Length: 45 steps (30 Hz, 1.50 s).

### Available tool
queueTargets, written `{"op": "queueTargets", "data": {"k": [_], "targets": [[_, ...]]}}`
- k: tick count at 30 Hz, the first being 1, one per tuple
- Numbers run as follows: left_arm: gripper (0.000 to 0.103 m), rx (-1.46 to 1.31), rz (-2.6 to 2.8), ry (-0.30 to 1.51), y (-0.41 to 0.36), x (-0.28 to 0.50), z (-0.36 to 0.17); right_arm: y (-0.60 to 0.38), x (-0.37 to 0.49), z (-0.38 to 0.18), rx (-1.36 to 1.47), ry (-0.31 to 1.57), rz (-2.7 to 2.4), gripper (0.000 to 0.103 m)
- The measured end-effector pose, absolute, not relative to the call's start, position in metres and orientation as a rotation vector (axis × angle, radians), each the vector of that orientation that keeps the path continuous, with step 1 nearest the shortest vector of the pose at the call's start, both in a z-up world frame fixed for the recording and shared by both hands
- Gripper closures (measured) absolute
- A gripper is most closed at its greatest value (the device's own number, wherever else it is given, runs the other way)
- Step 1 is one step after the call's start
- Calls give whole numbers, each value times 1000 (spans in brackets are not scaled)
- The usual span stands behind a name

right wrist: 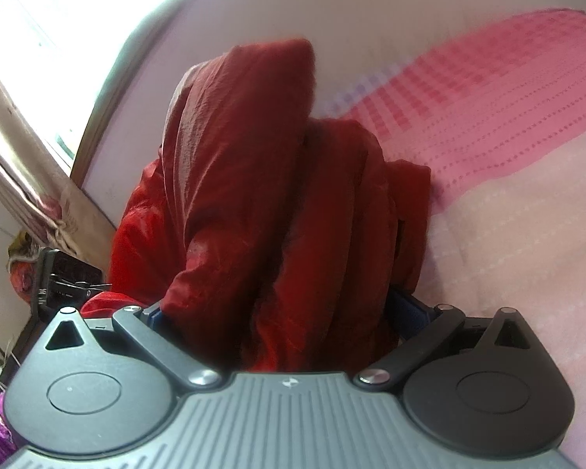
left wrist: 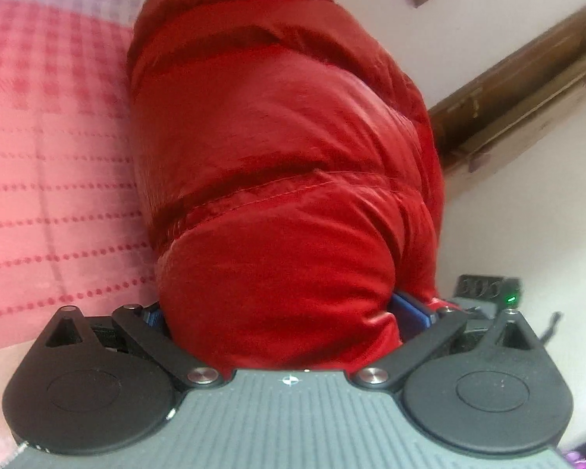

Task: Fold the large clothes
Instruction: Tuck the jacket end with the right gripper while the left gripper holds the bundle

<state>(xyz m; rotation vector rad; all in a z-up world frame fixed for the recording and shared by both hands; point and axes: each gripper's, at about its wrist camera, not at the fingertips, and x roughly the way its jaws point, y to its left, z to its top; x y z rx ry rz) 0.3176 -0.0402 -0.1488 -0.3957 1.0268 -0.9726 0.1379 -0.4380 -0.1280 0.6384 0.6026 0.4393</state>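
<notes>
No readable writing; only a small round emblem on each grey gripper body. Left gripper (left wrist: 289, 312) clamped on a bulging quilted fold of the red puffer jacket (left wrist: 277, 148), fingertips buried in fabric. Right gripper (right wrist: 277, 312) likewise closed on bunched red jacket (right wrist: 254, 195) folds, blue pads (right wrist: 408, 308) barely showing. Jacket is held up over the pink patterned bedspread (left wrist: 50, 164). Bedspread open to one side; wall, wooden frame (left wrist: 519, 90) and window close behind. Edges blurred.
</notes>
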Motion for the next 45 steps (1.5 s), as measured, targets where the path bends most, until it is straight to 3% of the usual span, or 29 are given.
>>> {"op": "queueTargets", "data": {"k": [13,18,25,28,32,37,45], "targets": [[1,-167,-811,883,-69,277,-114,-434,151,-126,569,608,489,1],[11,-6,-717,732,-93,242,-92,-426,141,-111,505,565,494,29],[13,38,-686,708,-101,229,-84,-422,129,-104,461,527,471,38],[13,37,-693,724,-96,236,-85,-427,134,-107,503,558,472,34],[13,33,-697,730,-94,239,-84,-429,146,-110,540,632,454,2],[13,26,-690,725,-95,238,-85,-435,160,-124,620,645,515,0],[19,60,-657,662,-100,218,-78,-427,142,-110,572,538,531,38]]}}
